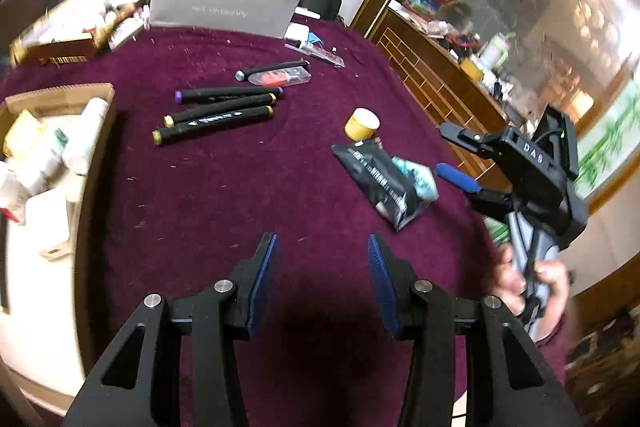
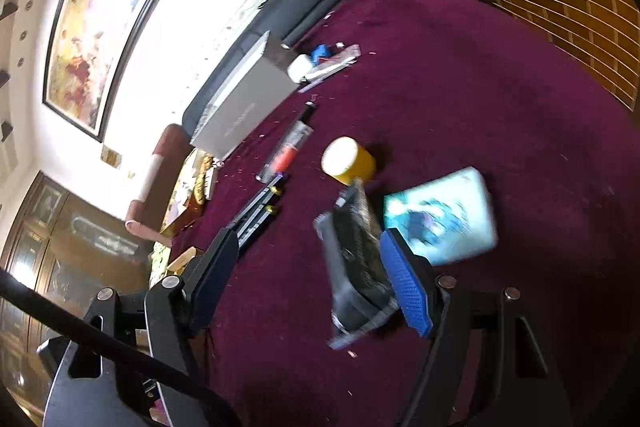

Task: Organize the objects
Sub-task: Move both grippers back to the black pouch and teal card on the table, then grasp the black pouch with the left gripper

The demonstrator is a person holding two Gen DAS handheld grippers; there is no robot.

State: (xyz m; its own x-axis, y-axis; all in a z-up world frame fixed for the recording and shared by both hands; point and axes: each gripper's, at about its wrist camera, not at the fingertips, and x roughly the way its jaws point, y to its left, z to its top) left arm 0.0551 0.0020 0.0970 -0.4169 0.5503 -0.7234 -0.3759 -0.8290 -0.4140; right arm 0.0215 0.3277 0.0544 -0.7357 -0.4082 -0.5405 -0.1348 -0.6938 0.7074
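Where velvety maroon cloth [image 1: 248, 195] spreads, crinkled foil pouch [image 1: 384, 183].

Both cameras ride on the handheld tools, looking down along their jaws at the maroon-covered counter [image 1: 240, 187]. The left view faces the far edge squarely from close above. The right view is rolled, nearer the right edge. Both share the yellow-capped jar [image 1: 362, 123], black packet [image 1: 380, 183] and markers [image 1: 216, 115].

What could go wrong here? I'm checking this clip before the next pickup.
The right gripper stands open around the black pouch; closing could also catch the teal packet touching it. The yellow-lidded jar lies on its side just beyond and might roll if nudged. The left gripper is open and empty.
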